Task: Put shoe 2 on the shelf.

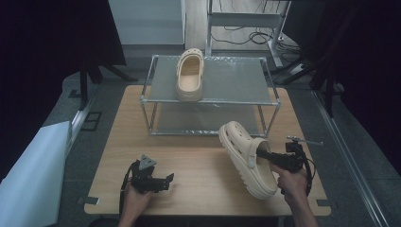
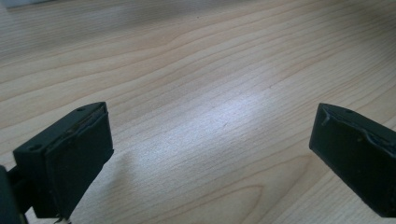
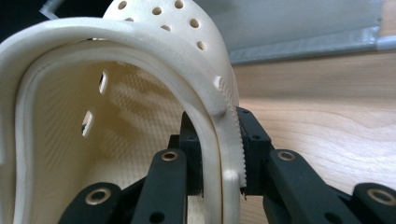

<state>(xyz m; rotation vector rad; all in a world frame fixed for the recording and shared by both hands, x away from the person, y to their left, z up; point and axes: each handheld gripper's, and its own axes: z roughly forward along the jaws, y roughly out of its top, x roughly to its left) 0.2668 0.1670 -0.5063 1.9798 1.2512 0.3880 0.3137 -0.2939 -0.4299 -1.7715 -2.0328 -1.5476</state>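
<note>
Both clogs, the held clog (image 1: 248, 158) and the shelf clog (image 1: 190, 74), are cream with dotted holes; rack (image 1: 236, 78) is grey metal, table (image 1: 189, 161) pale woodgrain, grippers black.

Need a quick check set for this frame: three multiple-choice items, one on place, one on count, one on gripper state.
1. Where is the clog that no gripper holds?
A. on the rack's top shelf
B. on the floor
C. in the left gripper

2. How many cream clogs are in the high view?
A. one
B. two
C. four

3. How does the right gripper stand?
A. open over bare table
B. shut on a cable
C. shut on the side wall of the held clog

Key: 1 A, it lies on the metal rack; 2 B, one on the rack, one held; 3 C, jaws pinch its wall.
</note>
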